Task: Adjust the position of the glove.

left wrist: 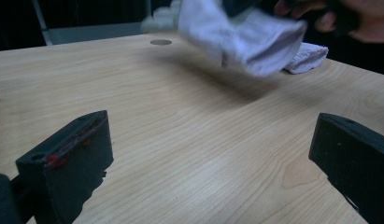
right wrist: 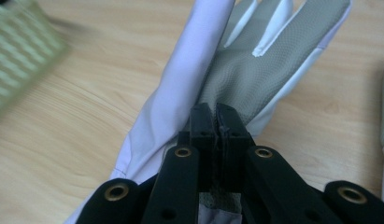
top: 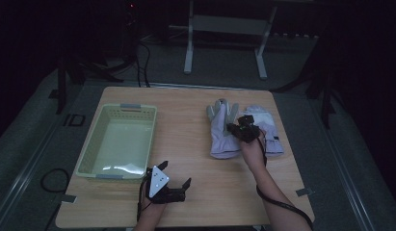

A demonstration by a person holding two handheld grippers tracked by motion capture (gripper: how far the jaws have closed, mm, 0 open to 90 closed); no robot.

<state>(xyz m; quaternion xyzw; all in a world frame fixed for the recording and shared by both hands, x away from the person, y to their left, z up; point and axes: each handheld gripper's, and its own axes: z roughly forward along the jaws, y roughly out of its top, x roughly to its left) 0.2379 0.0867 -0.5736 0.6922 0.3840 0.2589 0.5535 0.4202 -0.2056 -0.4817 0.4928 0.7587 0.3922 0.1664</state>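
A: Where is the glove (right wrist: 255, 70)?
B: Pinched at its grey palm by the right gripper (right wrist: 216, 116), over the bench (top: 195, 159) beside the other glove (top: 269, 127).
A: And the left gripper (top: 175, 179)?
B: Its jaws stand spread over bare wood, near the basket (top: 119, 141).

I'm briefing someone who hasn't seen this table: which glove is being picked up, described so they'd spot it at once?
Start at the green basket on the table's left, then look across to the two pale lilac gloves on the right. It is the left glove of that pair, nearer the basket. Unlike the other glove, it shows a grey palm, and the right gripper is shut on it.
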